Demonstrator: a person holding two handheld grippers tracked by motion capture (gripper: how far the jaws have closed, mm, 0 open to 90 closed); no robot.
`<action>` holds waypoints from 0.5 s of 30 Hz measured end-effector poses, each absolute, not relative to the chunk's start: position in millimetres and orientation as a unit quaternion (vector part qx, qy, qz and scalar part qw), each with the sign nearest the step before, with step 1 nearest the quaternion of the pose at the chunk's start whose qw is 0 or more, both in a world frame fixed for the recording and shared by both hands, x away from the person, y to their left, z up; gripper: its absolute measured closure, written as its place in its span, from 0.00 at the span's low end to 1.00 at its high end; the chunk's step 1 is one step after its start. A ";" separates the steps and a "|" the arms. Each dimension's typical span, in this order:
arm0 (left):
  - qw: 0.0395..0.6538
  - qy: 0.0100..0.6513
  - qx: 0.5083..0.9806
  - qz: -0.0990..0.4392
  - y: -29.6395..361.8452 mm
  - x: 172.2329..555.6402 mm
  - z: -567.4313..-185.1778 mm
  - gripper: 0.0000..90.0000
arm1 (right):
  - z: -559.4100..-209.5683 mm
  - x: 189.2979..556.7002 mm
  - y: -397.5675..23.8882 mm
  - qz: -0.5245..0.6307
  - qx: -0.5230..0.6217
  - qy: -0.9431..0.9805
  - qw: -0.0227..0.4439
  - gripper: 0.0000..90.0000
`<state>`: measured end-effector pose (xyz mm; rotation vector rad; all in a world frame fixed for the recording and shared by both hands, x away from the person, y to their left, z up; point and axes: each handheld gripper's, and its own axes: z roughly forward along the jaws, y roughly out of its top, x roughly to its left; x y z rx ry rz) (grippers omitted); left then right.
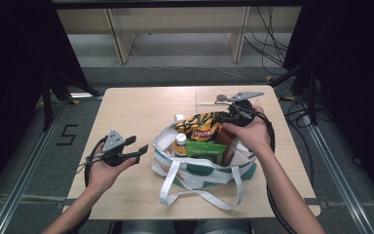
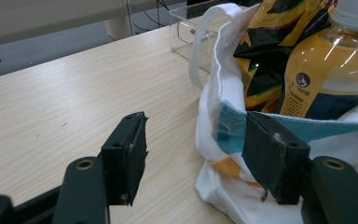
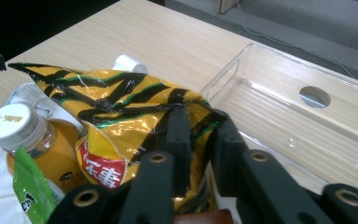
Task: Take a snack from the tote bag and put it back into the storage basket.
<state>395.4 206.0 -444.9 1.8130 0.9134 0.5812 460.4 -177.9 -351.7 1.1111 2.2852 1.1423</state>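
While the right gripper [image 3: 193,140] has its jaws pinched on the yellow-and-black snack bag [image 3: 121,112], the left gripper [image 2: 193,154] sits with jaws wide apart and nothing between them, one jaw just beside the tote's cloth wall. That snack bag stands in the tote [image 1: 202,168] near its 1 o'clock rim. Packed with it are an orange drink bottle [image 1: 180,145] with a white cap at 9 o'clock, a green packet [image 1: 205,150] at the middle and a brown item at 3 o'clock. A clear tray [image 3: 279,112] lies on the worktop [image 1: 131,112] at the tote's 1 o'clock.
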 end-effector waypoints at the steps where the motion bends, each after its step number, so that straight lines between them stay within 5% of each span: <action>1: 0.492 0.375 0.748 0.240 205.9 395.5 -444.8 0.44 | -351.4 460.3 -177.0 0.404 0.392 0.807 0.178 0.93; 15: 0.492 0.377 0.747 0.239 205.4 395.6 -445.7 0.44 | -349.0 453.0 -176.9 0.407 0.380 0.809 0.190 1.00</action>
